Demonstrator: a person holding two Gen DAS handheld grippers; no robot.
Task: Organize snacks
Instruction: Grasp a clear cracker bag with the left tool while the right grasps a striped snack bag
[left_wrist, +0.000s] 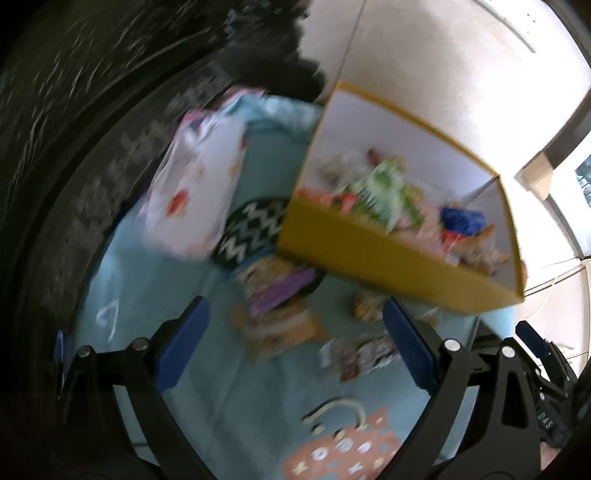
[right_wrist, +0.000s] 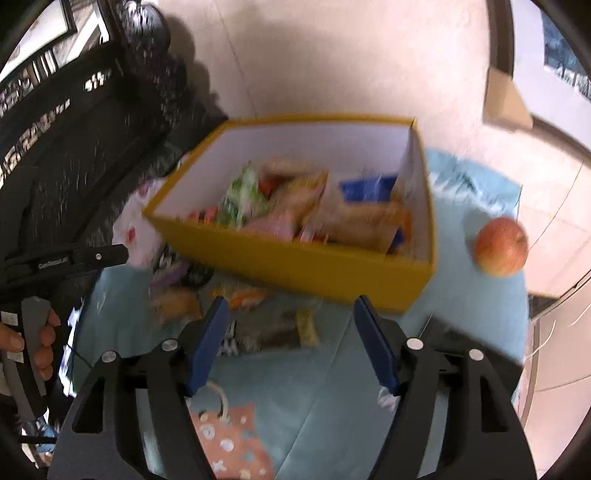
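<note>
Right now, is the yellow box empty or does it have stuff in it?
It has stuff in it. The yellow box is open on top, and snack packets are piled across its bottom.

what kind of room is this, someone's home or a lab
Most likely a home, perhaps a living room: a light blue cloth spread on a pale tiled floor, a dark patterned sofa beside it, and a yellow box of snack packets.

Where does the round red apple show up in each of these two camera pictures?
Left wrist view: the round red apple is not in it.
Right wrist view: apple at the right edge, on the light blue cloth.
Shared landmark: the open yellow cardboard box of snacks.
</note>
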